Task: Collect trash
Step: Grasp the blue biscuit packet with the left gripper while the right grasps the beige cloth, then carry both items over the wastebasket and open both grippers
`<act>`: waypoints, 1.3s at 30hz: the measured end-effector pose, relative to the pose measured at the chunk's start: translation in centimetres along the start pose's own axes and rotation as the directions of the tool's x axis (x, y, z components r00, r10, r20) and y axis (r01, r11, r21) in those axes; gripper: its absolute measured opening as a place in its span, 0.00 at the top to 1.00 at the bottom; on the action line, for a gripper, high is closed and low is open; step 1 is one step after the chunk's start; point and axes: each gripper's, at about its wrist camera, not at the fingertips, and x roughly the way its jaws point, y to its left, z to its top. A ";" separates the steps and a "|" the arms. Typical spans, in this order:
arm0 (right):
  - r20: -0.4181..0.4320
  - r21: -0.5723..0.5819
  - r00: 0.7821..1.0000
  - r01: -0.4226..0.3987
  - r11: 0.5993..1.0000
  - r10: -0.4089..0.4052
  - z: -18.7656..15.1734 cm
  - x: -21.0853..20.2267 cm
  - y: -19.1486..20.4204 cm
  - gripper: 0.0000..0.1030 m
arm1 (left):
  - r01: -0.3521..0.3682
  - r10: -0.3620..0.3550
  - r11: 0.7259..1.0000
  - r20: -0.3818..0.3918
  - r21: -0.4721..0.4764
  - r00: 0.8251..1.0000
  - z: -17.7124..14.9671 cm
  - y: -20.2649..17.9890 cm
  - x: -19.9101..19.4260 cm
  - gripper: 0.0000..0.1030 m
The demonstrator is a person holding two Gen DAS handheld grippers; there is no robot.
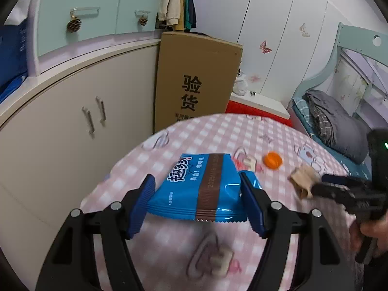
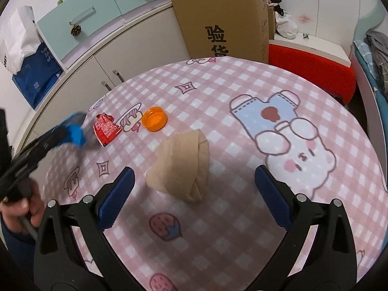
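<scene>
Collecting looks barely begun, since several scraps lie on the pink checked surface [image 2: 218, 89]. The left hand-held gripper [image 1: 197, 200] is clamped on a blue foil snack wrapper [image 1: 194, 189], apparently lifted. A crumpled red wrapper [image 2: 106, 129] lies at ten o'clock, an orange plastic cap [image 2: 154, 118] beside it. The right hand-held gripper [image 2: 194, 191], jaws wide apart, frames a beige folded paper piece [image 2: 181, 165] untouched.

Both wrist cameras look forward and down along their fingers, close over the pink checked tablecloth [image 1: 213, 131] toward the far cardboard box [image 2: 225, 17], the left view from the left, sharing the orange cap [image 1: 273, 160] and beige wad [image 2: 181, 165].
</scene>
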 end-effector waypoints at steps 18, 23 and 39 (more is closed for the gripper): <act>0.076 -0.002 0.996 -0.050 0.999 0.050 -4.2 -5.3 -1.2 0.76 | 0.082 -0.082 0.996 0.016 -0.023 0.997 -3.8 -5.4 -4.7 0.34; 0.155 0.043 0.986 -0.066 0.997 0.059 -5.6 -10.6 -3.3 0.76 | 0.128 -0.130 0.991 0.051 0.038 0.990 -3.4 -10.2 -6.7 0.34; 0.373 0.187 0.922 0.033 0.982 -0.102 -11.1 -26.4 -13.6 0.76 | 0.310 -0.339 0.910 0.061 0.276 0.939 -3.9 -28.9 -10.4 0.34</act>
